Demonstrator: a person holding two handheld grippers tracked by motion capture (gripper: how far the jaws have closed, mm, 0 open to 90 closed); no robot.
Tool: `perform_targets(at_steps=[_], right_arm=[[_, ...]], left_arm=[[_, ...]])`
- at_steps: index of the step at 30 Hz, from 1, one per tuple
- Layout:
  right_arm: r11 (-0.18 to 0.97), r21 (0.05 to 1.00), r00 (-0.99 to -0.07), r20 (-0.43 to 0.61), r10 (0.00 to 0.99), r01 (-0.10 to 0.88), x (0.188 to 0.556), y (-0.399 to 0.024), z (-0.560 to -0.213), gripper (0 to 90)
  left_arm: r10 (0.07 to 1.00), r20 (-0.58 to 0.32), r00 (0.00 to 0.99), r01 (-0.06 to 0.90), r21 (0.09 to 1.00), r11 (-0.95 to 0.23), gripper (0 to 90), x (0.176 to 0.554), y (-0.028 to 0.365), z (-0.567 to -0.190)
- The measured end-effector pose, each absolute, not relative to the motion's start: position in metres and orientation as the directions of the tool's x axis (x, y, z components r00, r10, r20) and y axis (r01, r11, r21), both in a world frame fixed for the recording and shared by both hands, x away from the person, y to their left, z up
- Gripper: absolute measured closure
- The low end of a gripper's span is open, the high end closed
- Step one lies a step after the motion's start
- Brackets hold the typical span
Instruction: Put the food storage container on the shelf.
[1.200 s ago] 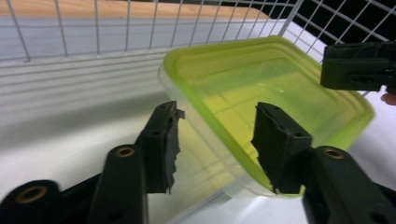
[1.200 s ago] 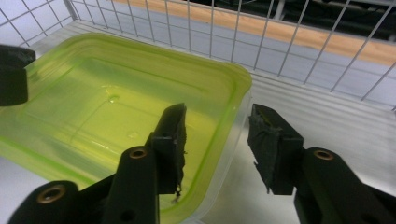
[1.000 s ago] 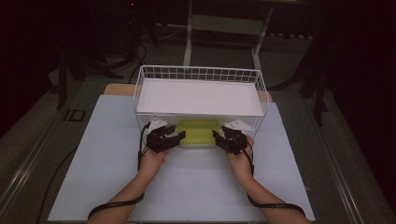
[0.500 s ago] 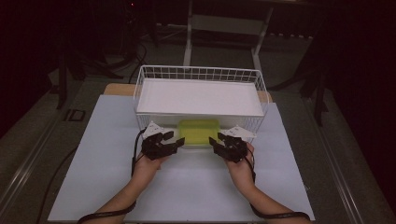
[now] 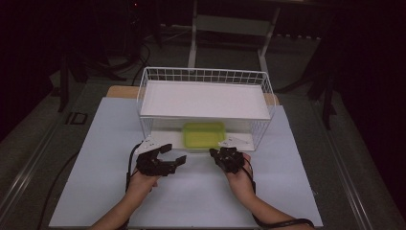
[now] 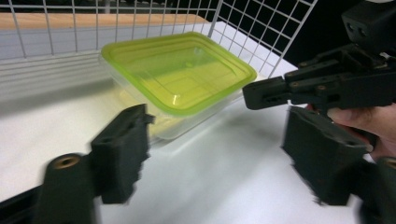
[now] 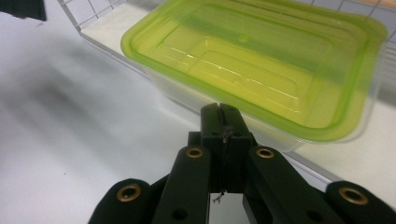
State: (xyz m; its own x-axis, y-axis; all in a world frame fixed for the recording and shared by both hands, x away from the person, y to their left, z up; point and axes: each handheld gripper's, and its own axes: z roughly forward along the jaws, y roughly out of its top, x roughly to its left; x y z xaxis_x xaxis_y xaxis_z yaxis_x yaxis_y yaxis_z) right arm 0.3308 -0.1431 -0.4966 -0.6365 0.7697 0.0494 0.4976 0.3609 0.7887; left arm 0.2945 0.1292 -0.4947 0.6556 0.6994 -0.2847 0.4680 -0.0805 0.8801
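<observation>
Hands held 2 claws just in front of the wire basket (image 5: 206, 76). The green-lidded box (image 5: 204, 134) sat at its open lower shelf. The left claw (image 5: 173, 154) gaped wide; the right claw (image 5: 216, 154) was pinched together, empty. Next, I guessed, someone must grab the box.

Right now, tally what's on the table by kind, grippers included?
Grippers: 2, left open, right shut
Wire rack: 1
Box with green lid: 1
Total: 4
</observation>
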Motion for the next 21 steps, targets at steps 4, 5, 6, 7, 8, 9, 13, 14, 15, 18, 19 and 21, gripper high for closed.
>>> perform_targets(at_steps=[4, 5, 6, 7, 8, 9, 13, 14, 15, 18, 19, 21], right_arm=[[0.366, 0.785, -0.643, 0.054, 0.764, 0.501, 0.334, -0.137, -0.501, 89.9], [0.367, 0.783, -0.644, 0.056, 0.763, 0.502, 0.335, -0.136, -0.502, 89.8], [0.363, 0.782, -0.642, 0.061, 0.764, 0.506, 0.336, -0.135, -0.503, 89.8], [0.367, 0.779, -0.642, 0.058, 0.765, 0.508, 0.338, -0.134, -0.505, 89.9], [0.367, 0.779, -0.642, 0.058, 0.765, 0.508, 0.338, -0.134, -0.505, 89.9], [0.367, 0.779, -0.640, 0.056, 0.767, 0.509, 0.339, -0.133, -0.506, 89.8], [0.347, 0.780, -0.622, 0.068, 0.780, 0.521, 0.349, -0.129, -0.509, 89.8], [0.347, 0.780, -0.622, 0.068, 0.780, 0.521, 0.349, -0.129, -0.509, 89.8], [0.341, 0.784, -0.617, 0.066, 0.784, 0.518, 0.354, -0.126, -0.508, 89.8], [0.335, 0.787, -0.609, 0.065, 0.790, 0.518, 0.360, -0.123, -0.509, 89.8], [0.331, 0.787, -0.605, 0.068, 0.793, 0.521, 0.362, -0.122, -0.510, 89.8], [0.322, 0.791, -0.598, 0.068, 0.799, 0.521, 0.367, -0.120, -0.510, 89.8]], left_arm=[[0.705, -0.259, 0.661, 0.455, 0.885, -0.102, 1.2, 0.289, 0.126, -0.499], [0.705, -0.259, 0.660, 0.456, 0.884, -0.102, 1.1, 0.289, 0.125, -0.499], [0.702, -0.261, 0.663, 0.450, 0.888, -0.095, 1.1, 0.288, 0.125, -0.500], [0.701, -0.261, 0.663, 0.449, 0.889, -0.094, 1.1, 0.288, 0.125, -0.501], [0.701, -0.261, 0.663, 0.449, 0.889, -0.094, 1.1, 0.288, 0.125, -0.501], [0.699, -0.259, 0.666, 0.449, 0.888, -0.098, 1.1, 0.288, 0.124, -0.503], [0.717, -0.235, 0.657, 0.439, 0.892, -0.109, 1.1, 0.287, 0.124, -0.505], [0.717, -0.235, 0.657, 0.439, 0.892, -0.109, 1.2, 0.287, 0.124, -0.505], [0.719, -0.242, 0.651, 0.439, 0.893, -0.096, 1.1, 0.287, 0.126, -0.505], [0.722, -0.243, 0.648, 0.436, 0.896, -0.090, 1.1, 0.288, 0.127, -0.505], [0.724, -0.240, 0.646, 0.433, 0.897, -0.089, 1.1, 0.288, 0.128, -0.505], [0.724, -0.237, 0.648, 0.432, 0.897, -0.093, 1.1, 0.288, 0.128, -0.505]])
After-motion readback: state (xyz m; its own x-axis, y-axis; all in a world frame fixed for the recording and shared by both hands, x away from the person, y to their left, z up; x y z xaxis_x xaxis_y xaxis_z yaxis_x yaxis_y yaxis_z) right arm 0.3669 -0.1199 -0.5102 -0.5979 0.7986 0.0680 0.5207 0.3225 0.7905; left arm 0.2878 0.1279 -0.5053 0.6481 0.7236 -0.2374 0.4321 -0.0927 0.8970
